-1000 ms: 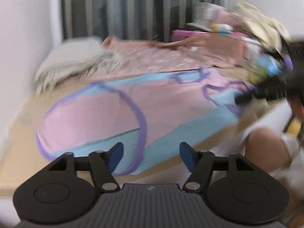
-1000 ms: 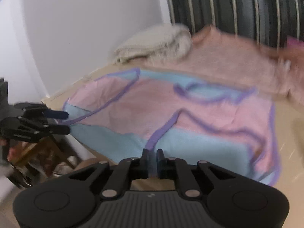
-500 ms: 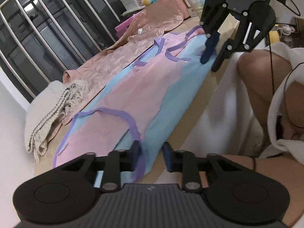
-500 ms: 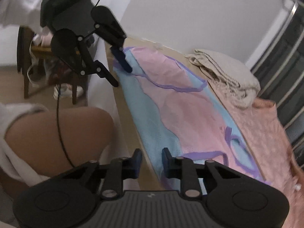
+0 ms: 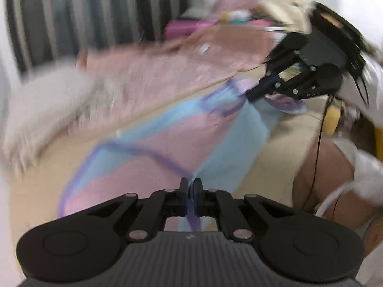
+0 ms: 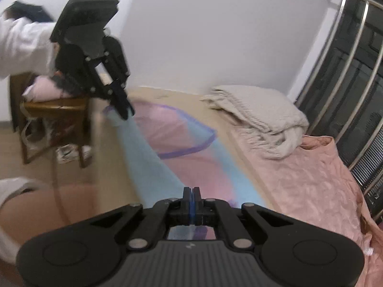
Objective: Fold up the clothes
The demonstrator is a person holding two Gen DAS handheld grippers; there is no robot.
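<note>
Jaws of left gripper (image 5: 190, 191) closing — right gripper (image 6: 191, 199) clamped — on garment (image 5: 182, 129)

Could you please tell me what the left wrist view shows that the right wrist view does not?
Only the left wrist view shows the cluttered pile at the far end. Only the right wrist view shows the wooden chair and white wall. Both show the pink and blue garment, the left gripper closing on it, the right gripper pinching it, and the beige blanket.
</note>
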